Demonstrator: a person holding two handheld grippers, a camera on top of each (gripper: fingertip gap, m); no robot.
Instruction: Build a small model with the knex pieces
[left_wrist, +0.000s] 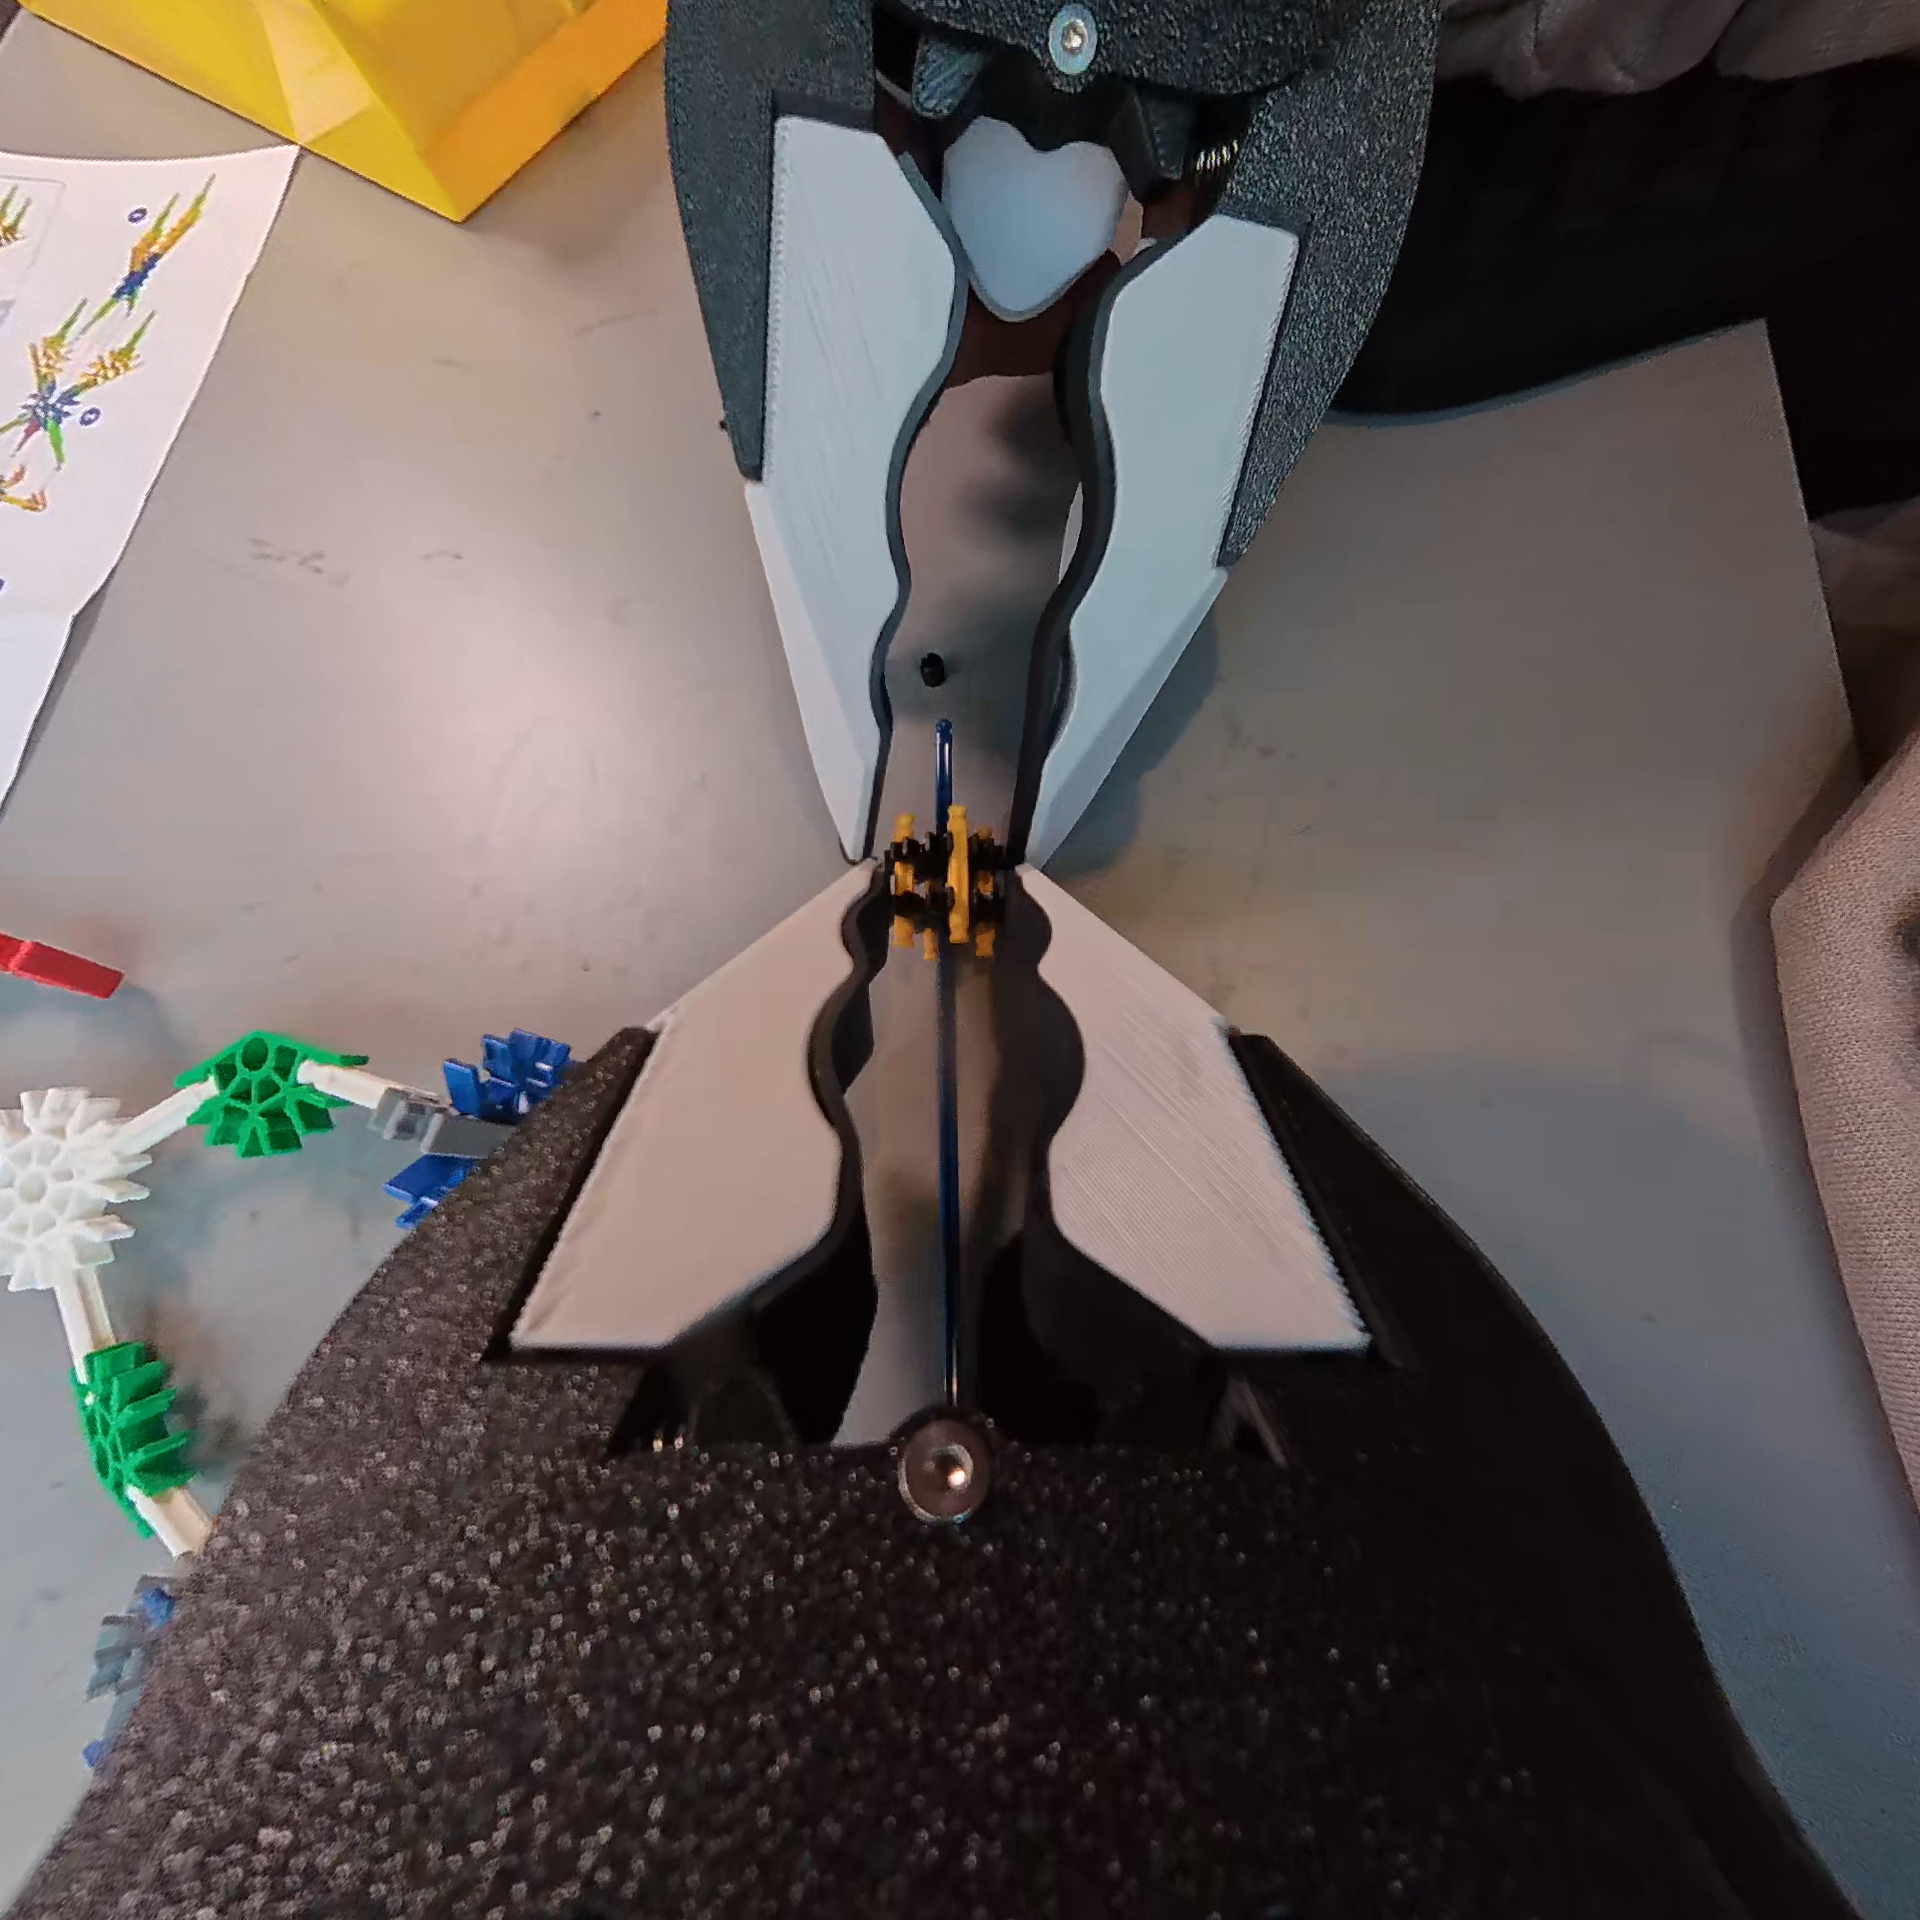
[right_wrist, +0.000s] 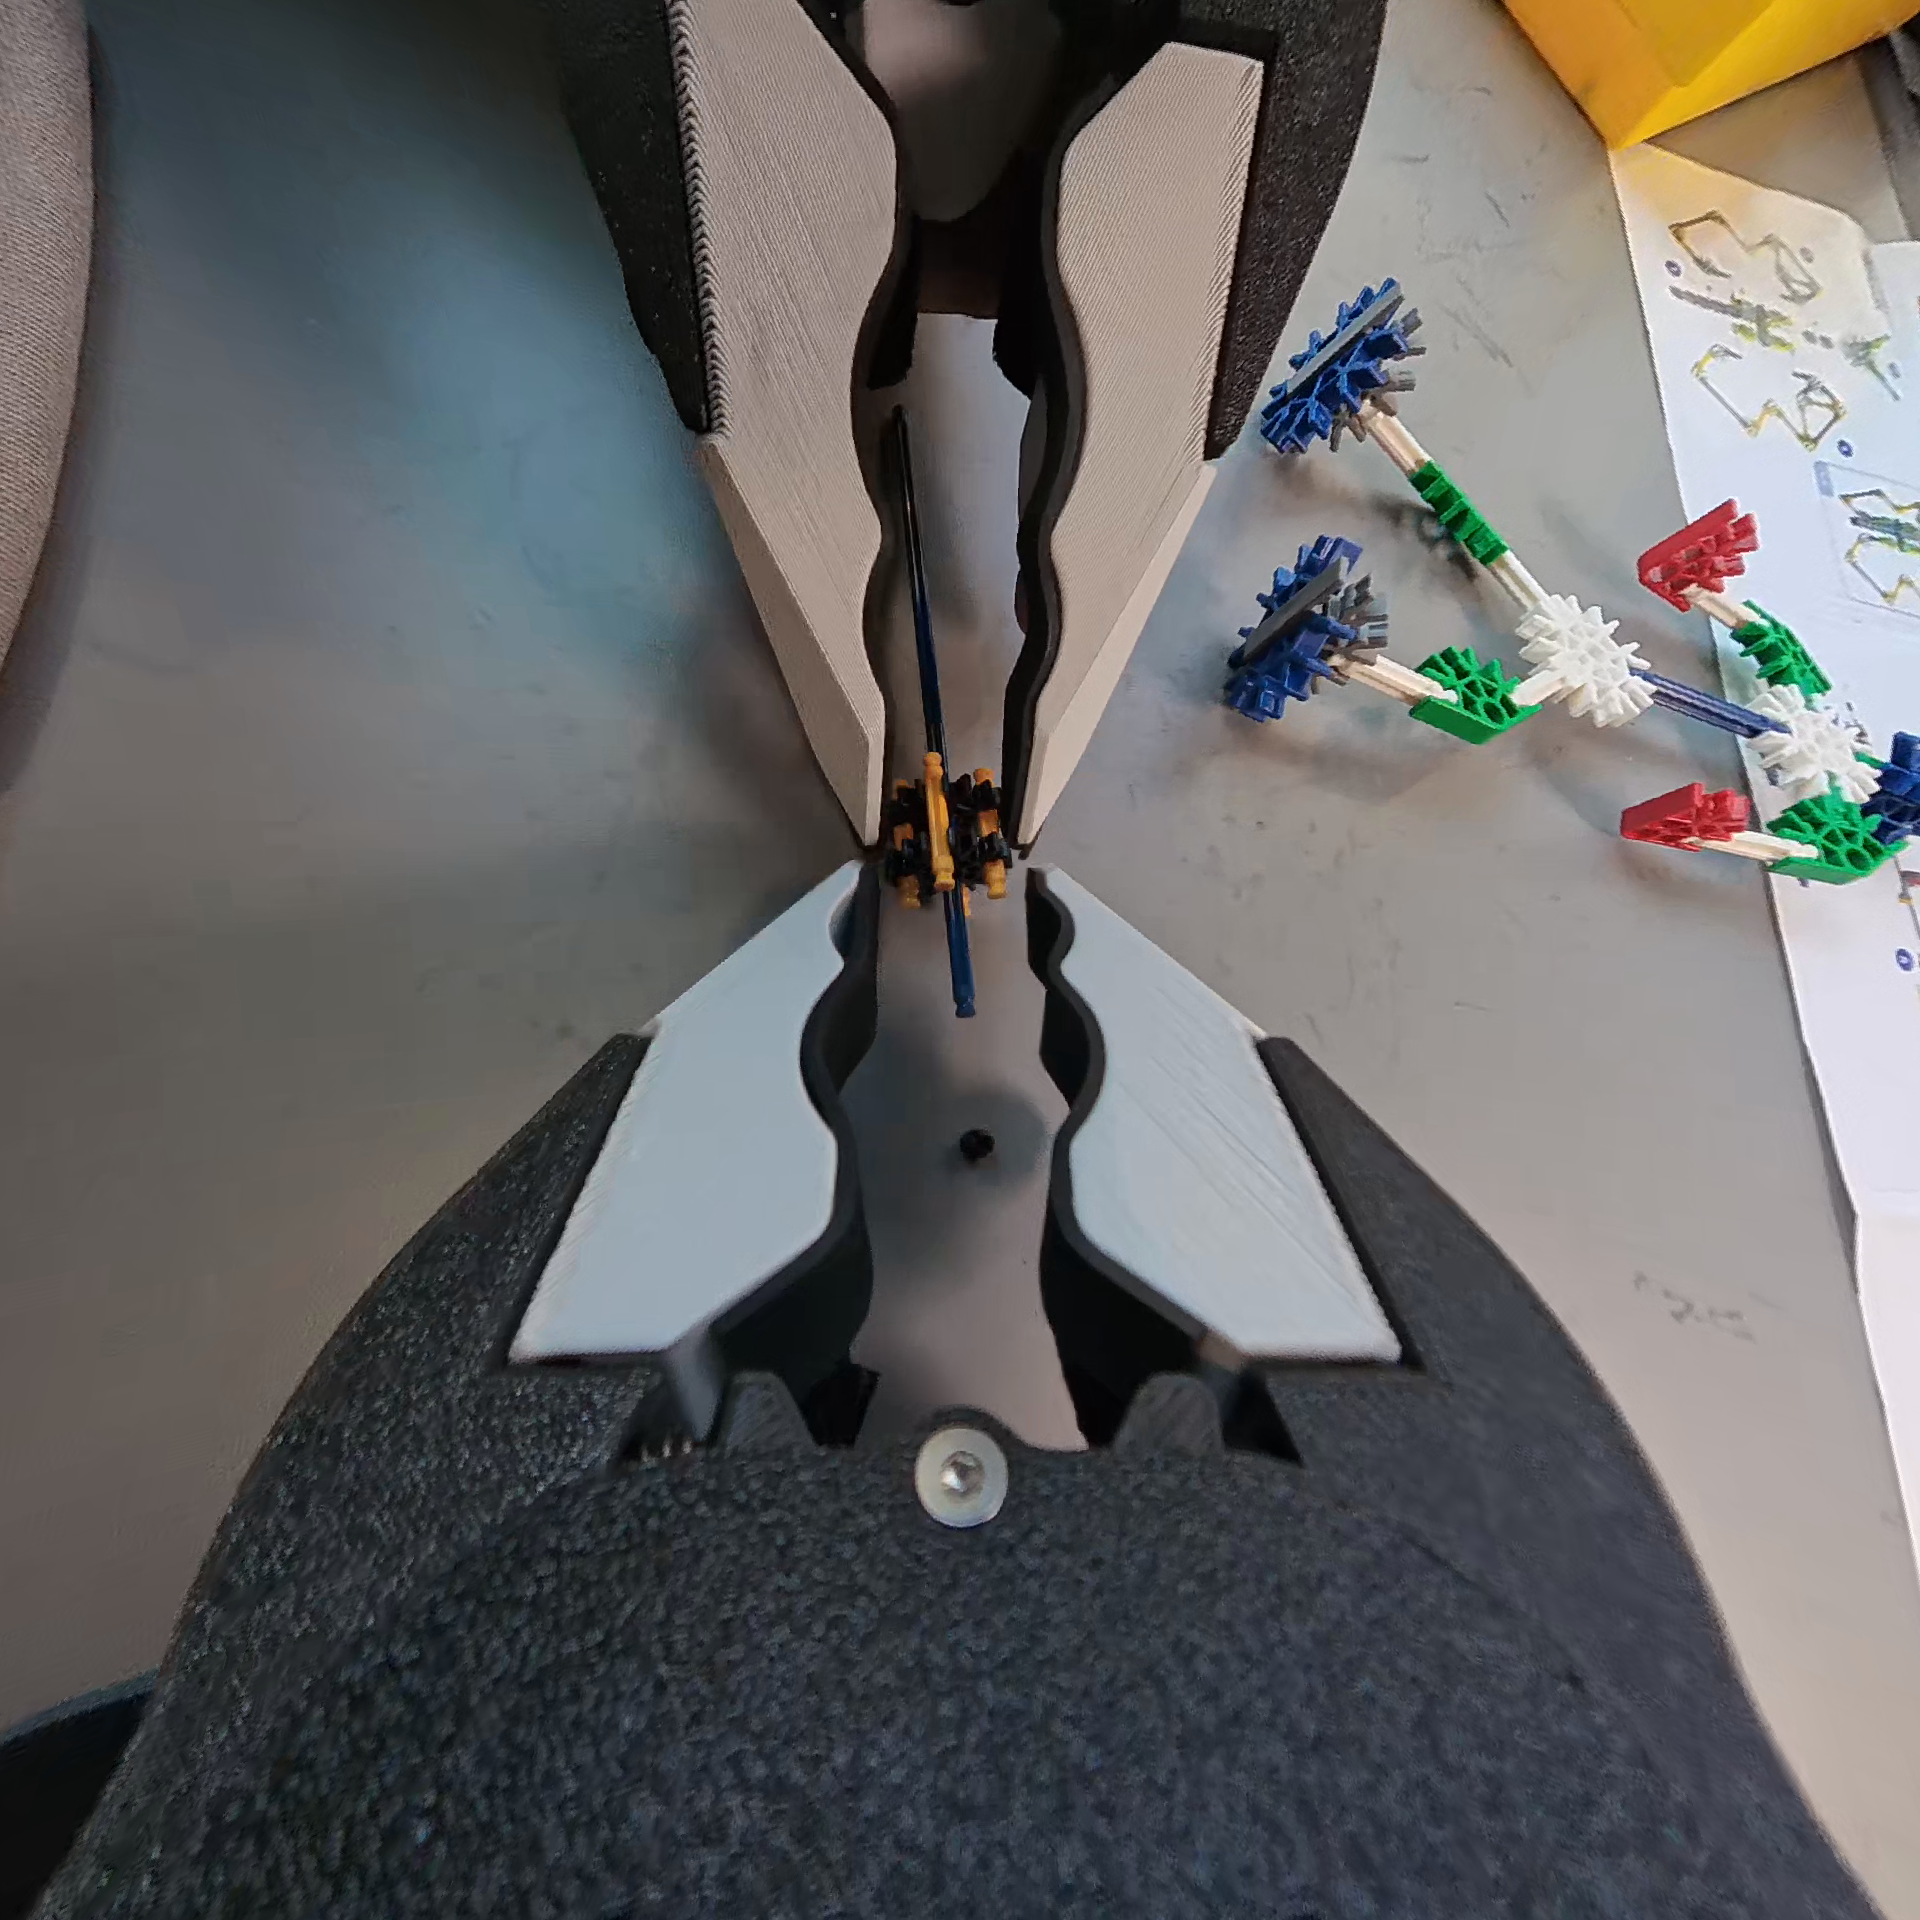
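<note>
Our left tongs (left_wrist: 943, 883) and right tongs (right_wrist: 943, 847) meet tip to tip above the grey worktop (left_wrist: 468, 675), both clamped on 1 yellow-and-black connector cluster (left_wrist: 943, 878) threaded on a blue rod (left_wrist: 951, 1143), apparently to steady it.

Small bunch of yellow and black connector pieces (left_wrist: 940, 883), pressed side by side on a thin dark blue rod (left_wrist: 948, 1143). Right in the middle of both frames. Pinched between the tips of the left gripper (left_wrist: 943, 875), with the tips of the right gripper (right_wrist: 948, 878) just beside it from the other way. Rod sticking out both sides, long end toward the left gripper, short end toward the right one.
</note>
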